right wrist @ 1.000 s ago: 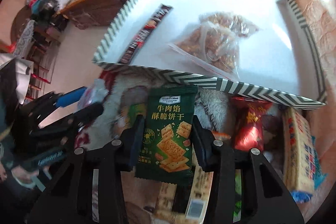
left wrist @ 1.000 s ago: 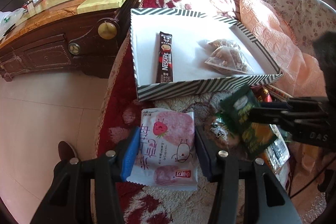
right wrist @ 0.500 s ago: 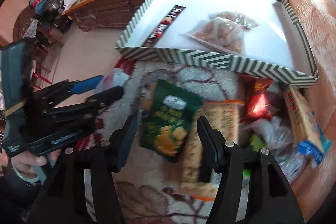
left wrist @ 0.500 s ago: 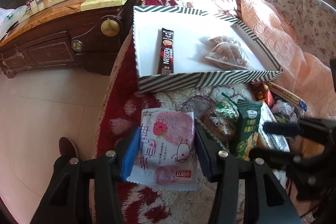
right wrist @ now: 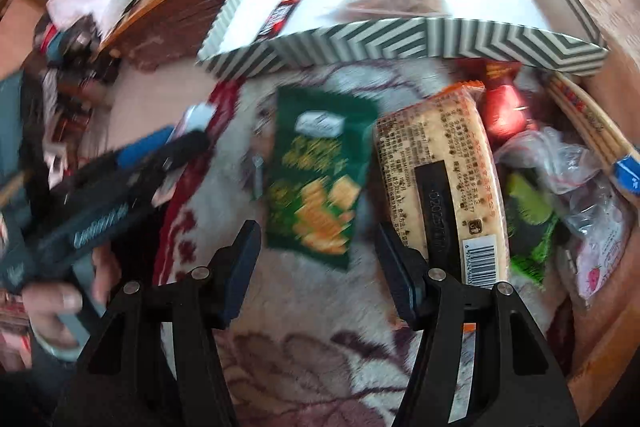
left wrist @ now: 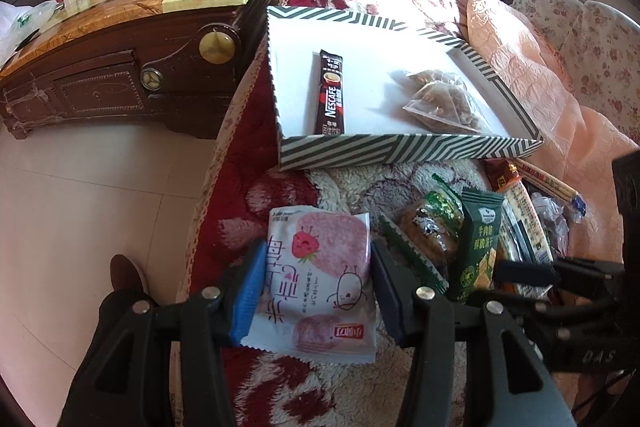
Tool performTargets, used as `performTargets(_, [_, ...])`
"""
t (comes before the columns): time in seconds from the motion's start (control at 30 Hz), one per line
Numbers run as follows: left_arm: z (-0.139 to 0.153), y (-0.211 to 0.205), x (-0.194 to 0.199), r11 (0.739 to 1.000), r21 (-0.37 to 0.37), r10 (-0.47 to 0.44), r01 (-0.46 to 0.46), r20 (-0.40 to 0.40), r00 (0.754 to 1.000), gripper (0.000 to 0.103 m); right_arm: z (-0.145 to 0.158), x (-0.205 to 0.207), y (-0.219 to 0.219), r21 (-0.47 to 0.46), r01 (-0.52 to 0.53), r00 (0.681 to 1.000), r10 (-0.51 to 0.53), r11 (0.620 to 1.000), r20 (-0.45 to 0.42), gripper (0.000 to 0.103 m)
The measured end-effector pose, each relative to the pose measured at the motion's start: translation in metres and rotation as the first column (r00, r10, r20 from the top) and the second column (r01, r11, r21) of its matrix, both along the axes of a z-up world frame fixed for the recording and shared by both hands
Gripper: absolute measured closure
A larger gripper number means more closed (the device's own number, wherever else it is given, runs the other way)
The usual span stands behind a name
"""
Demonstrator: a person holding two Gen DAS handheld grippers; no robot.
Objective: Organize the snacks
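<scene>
Strawberry snack packet [left wrist: 316, 279], just short of the striped box [left wrist: 400, 150], sits clamped in the left tongs [left wrist: 318, 289], so lift it clear over the rim, while the right tongs [right wrist: 318, 247] stand wide, empty above the green cracker packet [right wrist: 320, 171].

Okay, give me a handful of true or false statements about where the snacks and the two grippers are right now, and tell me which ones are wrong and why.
1. The left gripper grips the pink strawberry packet. True.
2. The right gripper is clamped on the green cracker packet. False: its fingers stand apart and the packet lies loose on the rug beyond them.
3. The coffee stick lies inside the striped box. True.
4. The striped box holds nothing else. False: clear bags of brown snacks lie beside the coffee stick.
5. The green cracker packet is in the box. False: it lies outside, in front of the box's near wall, next to an orange-edged biscuit pack.
</scene>
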State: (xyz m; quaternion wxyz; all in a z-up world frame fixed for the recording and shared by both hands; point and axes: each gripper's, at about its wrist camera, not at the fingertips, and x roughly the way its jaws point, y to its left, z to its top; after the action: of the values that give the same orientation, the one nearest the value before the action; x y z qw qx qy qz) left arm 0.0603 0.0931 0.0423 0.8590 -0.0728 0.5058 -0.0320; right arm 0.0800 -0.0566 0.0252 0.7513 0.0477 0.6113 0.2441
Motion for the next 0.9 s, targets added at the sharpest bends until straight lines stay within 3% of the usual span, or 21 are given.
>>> performTargets(0.33, [-0.001, -0.006, 0.000, 1.000, 0.005, -0.008, 0.008, 0.002, 1.000, 0.049, 0.001, 0.013, 0.032, -0.064, -0.020, 0.995, 0.026, 0.998, 0.100, 0.043])
performTargets(0.37, [-0.002, -0.006, 0.000, 1.000, 0.004, -0.008, 0.008, -0.001, 1.000, 0.049, 0.001, 0.013, 0.030, -0.062, -0.028, 0.994, 0.034, 0.998, 0.105, 0.046])
performTargets(0.4, [-0.002, -0.006, -0.001, 1.000, 0.005, -0.006, 0.006, 0.000, 1.000, 0.049, 0.000, 0.013, 0.030, -0.066, -0.036, 0.993, 0.043, 0.997, 0.109, 0.056])
performTargets(0.57, [-0.001, -0.006, -0.003, 1.000, 0.014, 0.001, -0.001, 0.005, 1.000, 0.049, 0.003, 0.003, 0.019, -0.068, -0.074, 0.988, 0.083, 0.995, 0.134, 0.068])
performTargets(0.63, [0.003, -0.007, -0.005, 1.000, 0.005, 0.003, -0.003, 0.013, 1.000, 0.049, 0.007, 0.002, 0.011, -0.034, -0.078, 0.988, 0.082, 0.996, 0.129, 0.092])
performTargets(0.9, [0.006, -0.010, -0.004, 1.000, 0.004, 0.003, -0.003, 0.010, 1.000, 0.049, 0.008, -0.003, -0.003, 0.008, -0.094, 0.991, 0.093, 0.996, 0.098, 0.092])
